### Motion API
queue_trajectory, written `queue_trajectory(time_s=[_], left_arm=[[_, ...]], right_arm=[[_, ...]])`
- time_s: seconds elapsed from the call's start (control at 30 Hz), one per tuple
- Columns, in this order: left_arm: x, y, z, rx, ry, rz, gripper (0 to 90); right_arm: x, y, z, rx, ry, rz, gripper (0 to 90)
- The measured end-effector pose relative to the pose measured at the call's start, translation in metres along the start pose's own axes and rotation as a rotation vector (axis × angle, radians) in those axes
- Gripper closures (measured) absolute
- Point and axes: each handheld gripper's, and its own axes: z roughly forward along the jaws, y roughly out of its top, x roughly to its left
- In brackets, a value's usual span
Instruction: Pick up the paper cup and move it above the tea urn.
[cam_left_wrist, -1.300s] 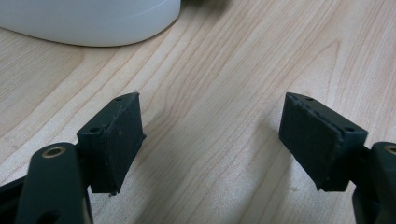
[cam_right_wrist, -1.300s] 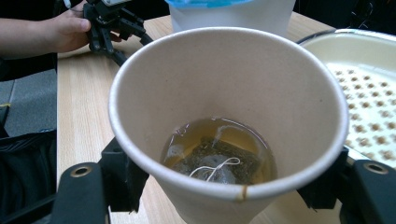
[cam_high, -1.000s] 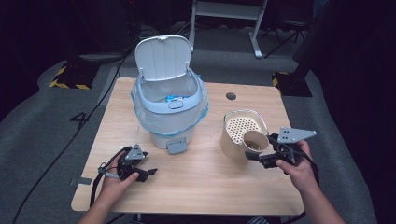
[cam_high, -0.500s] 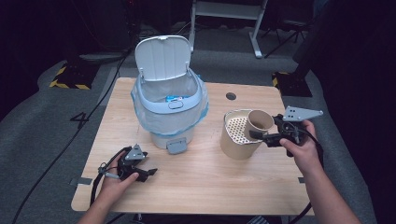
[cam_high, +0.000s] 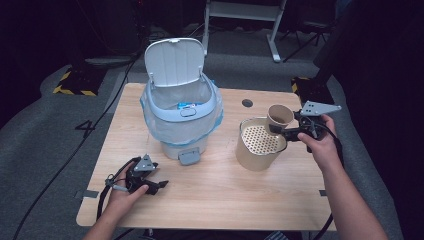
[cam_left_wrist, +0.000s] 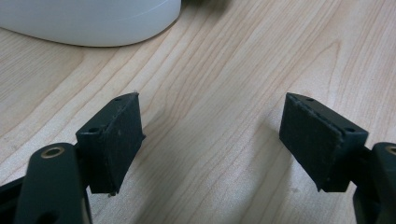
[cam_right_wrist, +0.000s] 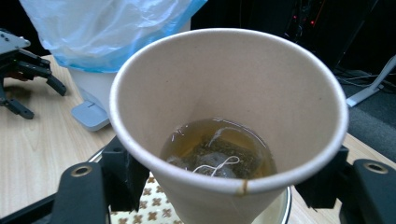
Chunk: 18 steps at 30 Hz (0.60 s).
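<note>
Paper cup (cam_right_wrist: 229, 126) of tea, teabag inside, now raised above the strainer pot (cam_high: 260, 145), clamped in right gripper (cam_high: 282, 131); draining likely next. Left gripper (cam_high: 152, 184) rests agape on table (cam_high: 210, 200).

My left gripper (cam_high: 161, 185) is black, capped with a grey three-cornered plate; a black cable loops from it toward the near edge of the table (cam_high: 235, 200); its two jaws are flat black blocks faced with matte pads (cam_left_wrist: 308, 135), small holes sunk in their top edges, and a brass-ringed hole shows in each arm behind them; my right gripper (cam_high: 274, 129), toward the table's right edge, wears the same grey plate and black cable; my forearms are bare, no sleeves showing.
</note>
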Motion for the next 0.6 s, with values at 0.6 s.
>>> queue_trajectory(time_s=[0.6], left_arm=[[0.000,0.000,0.000,0.000,0.000,0.000,21.7]], right_arm=[[-0.014,-0.001,0.014,0.016,-0.035,-0.030,30.8]])
